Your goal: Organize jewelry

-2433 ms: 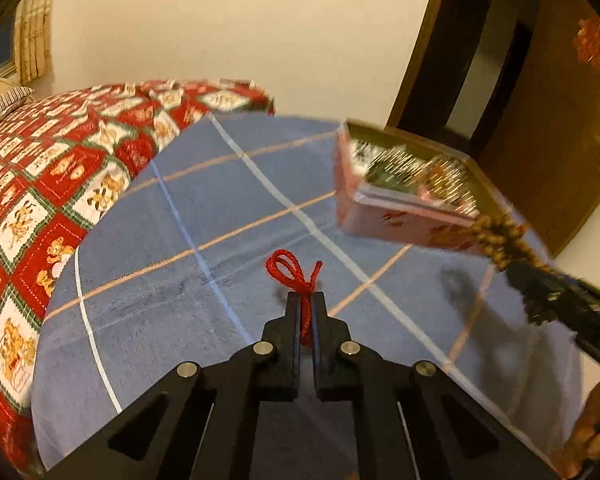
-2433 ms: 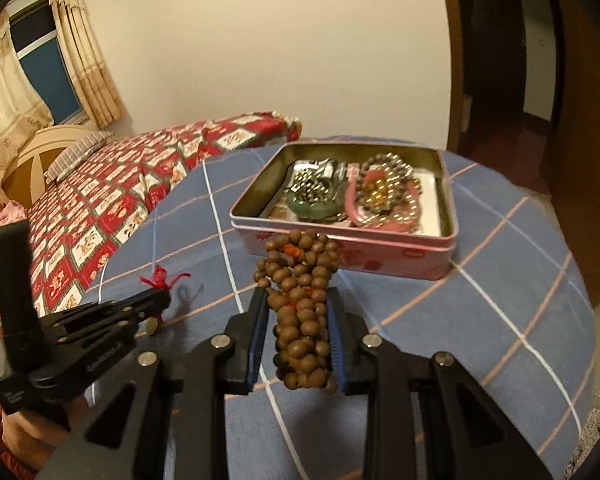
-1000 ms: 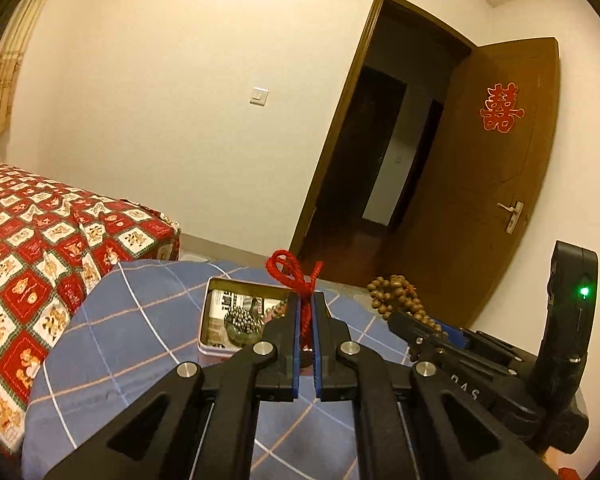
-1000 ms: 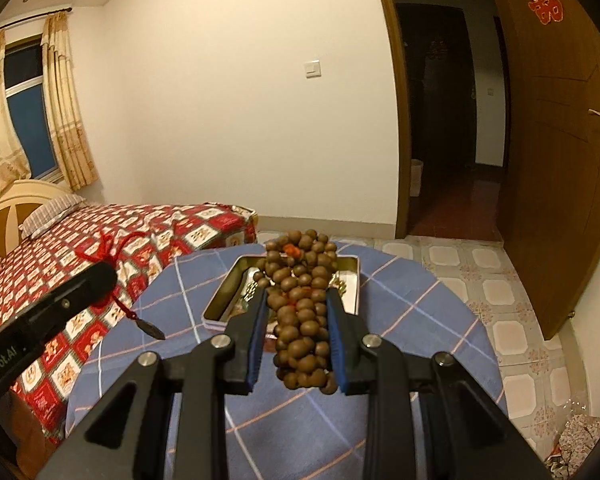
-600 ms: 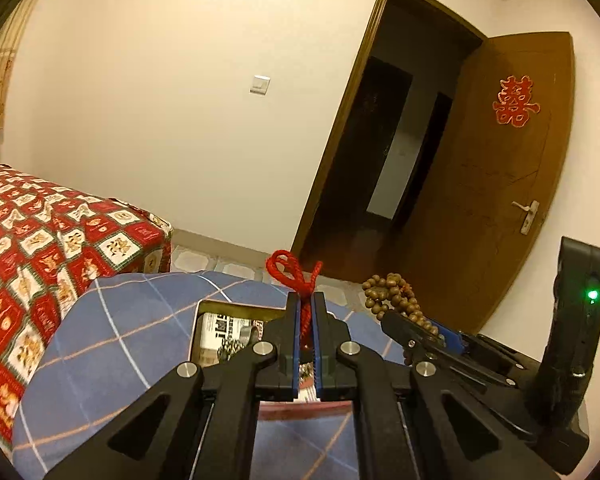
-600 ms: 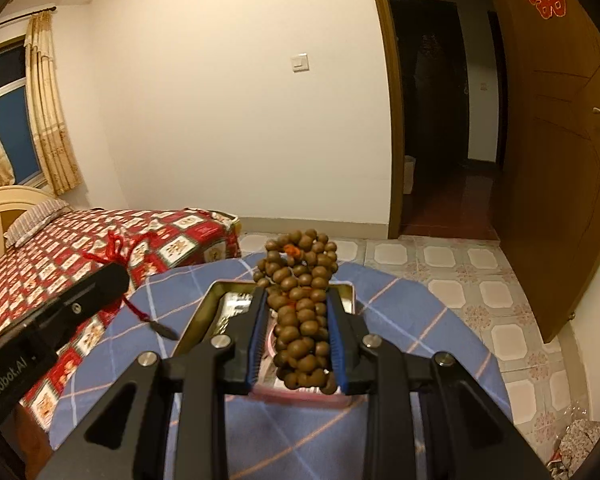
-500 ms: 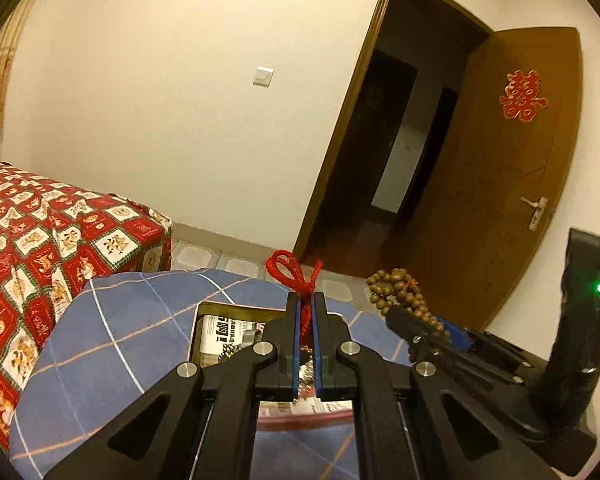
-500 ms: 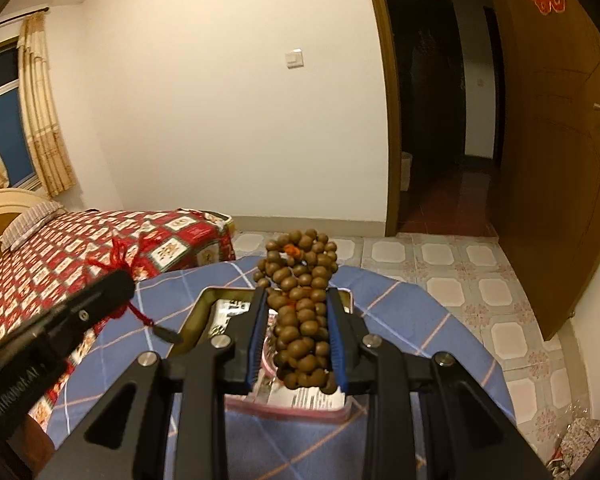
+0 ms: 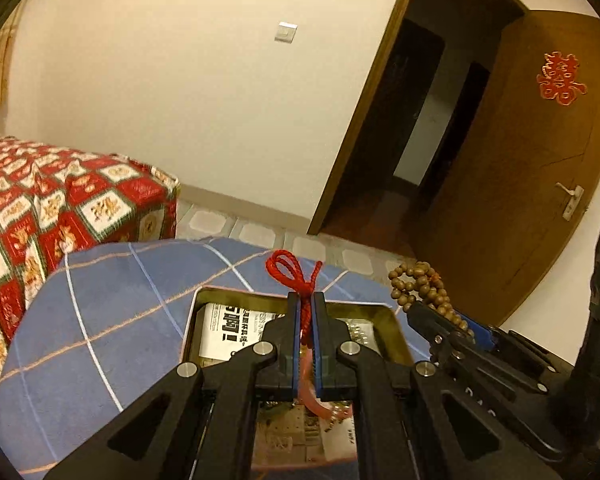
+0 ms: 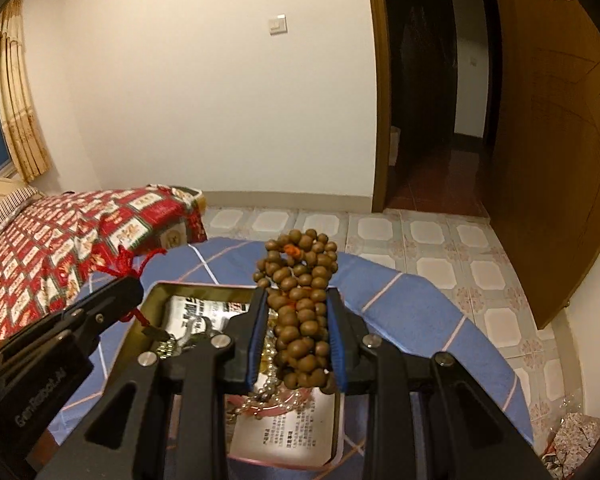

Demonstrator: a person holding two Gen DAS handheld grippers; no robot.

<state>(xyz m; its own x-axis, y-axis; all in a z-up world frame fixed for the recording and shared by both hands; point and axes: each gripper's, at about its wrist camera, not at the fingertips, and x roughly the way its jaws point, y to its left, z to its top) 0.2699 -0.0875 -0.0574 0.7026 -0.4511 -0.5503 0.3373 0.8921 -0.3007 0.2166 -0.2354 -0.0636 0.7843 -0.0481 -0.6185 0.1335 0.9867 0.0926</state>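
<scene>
Currently, both grippers hang side by side above the open tin point(image 9: 392, 320), which rests on the blue checked tablecloth point(image 9: 100, 320) near its far edge. The left gripper point(image 9: 307, 304) points forward and slightly downward, with its two fingers pressed together on the red cord point(image 9: 290, 270); the looped knot of the cord stands up above the fingertips, and the rest passes down between the blue pads. In the right wrist view, the left gripper point(image 10: 130, 284) enters from the left edge over the tin's point(image 10: 138, 328) near-left rim, and a dark pendant point(image 10: 154, 333) hangs from the cord point(image 10: 126, 266) just above the tin's contents. The right gripper point(image 10: 298, 300) is level with the left gripper and to its right, fingers pointing forward over the tin. Its fingers pinch the brown bead bracelet point(image 10: 300, 300), which is bunched between the blue pads and rises above the fingertips. In the left wrist view, the right gripper point(image 9: 416, 310) lies over the tin's right rim with the beads point(image 9: 416, 284) protruding forward. Inside the tin lie printed paper point(image 10: 284, 432), a pink bangle point(image 10: 276, 404) and silver chain pieces point(image 10: 168, 344). A bed with a red patterned cover point(image 9: 40, 200) stands to the left, beyond the table.
</scene>
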